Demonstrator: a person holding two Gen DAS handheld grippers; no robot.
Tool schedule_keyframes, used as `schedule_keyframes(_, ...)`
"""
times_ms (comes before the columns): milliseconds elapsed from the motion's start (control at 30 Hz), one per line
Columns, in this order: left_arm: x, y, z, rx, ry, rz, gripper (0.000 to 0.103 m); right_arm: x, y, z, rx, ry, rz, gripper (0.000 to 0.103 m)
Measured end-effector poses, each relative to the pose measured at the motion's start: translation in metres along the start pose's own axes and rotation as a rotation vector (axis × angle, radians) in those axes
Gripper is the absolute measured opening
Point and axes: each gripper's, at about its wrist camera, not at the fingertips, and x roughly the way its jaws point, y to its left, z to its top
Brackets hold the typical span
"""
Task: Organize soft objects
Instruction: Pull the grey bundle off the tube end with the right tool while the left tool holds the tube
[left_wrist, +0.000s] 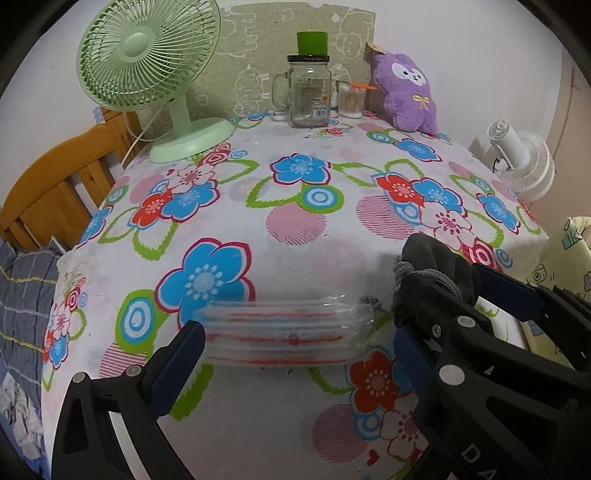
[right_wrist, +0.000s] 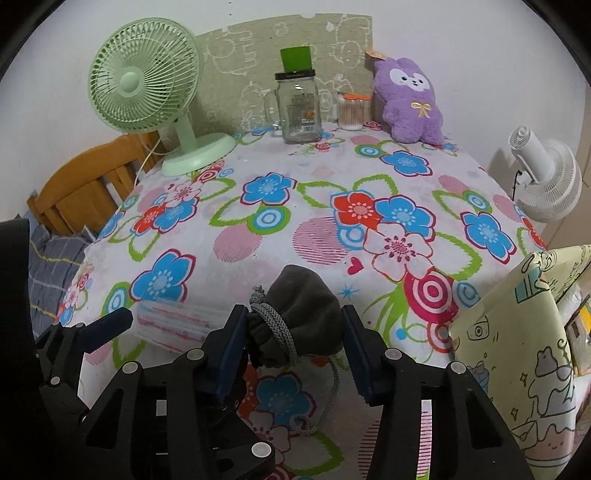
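On the flowered tablecloth near its front edge lies a clear pack of white, red-striped tissues. My left gripper is open around it: the left pad meets its end and a small gap shows at the right. Just to the right sits a dark grey drawstring pouch. My right gripper is shut on the pouch, with both blue pads against its sides. The pouch's grey cord trails toward me. A purple plush sits upright at the far right.
At the back stand a green desk fan, a glass jar mug with a green cup on top, and a cotton swab tub. A yellow cartoon-print box stands close on the right, a white fan beyond it, and a wooden chair on the left.
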Motion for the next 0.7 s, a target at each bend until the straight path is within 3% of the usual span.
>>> schedule_keyframes(367, 0.014, 0.001, 0.004, -0.034, 0.000, 0.005, 0.101, 0.011, -0.005, 0.002, 0.021, 0.014, -0.007, 0.054)
schedule_keyframes(467, 0.015, 0.003, 0.003, -0.041, -0.004, 0.016, 0.089, 0.013, -0.005, 0.002, 0.021, 0.017, -0.004, 0.054)
schedule_keyframes(700, 0.012, 0.004, 0.001, -0.027, -0.021, 0.015, 0.070, 0.012, -0.002, 0.000, 0.017, 0.020, 0.006, 0.054)
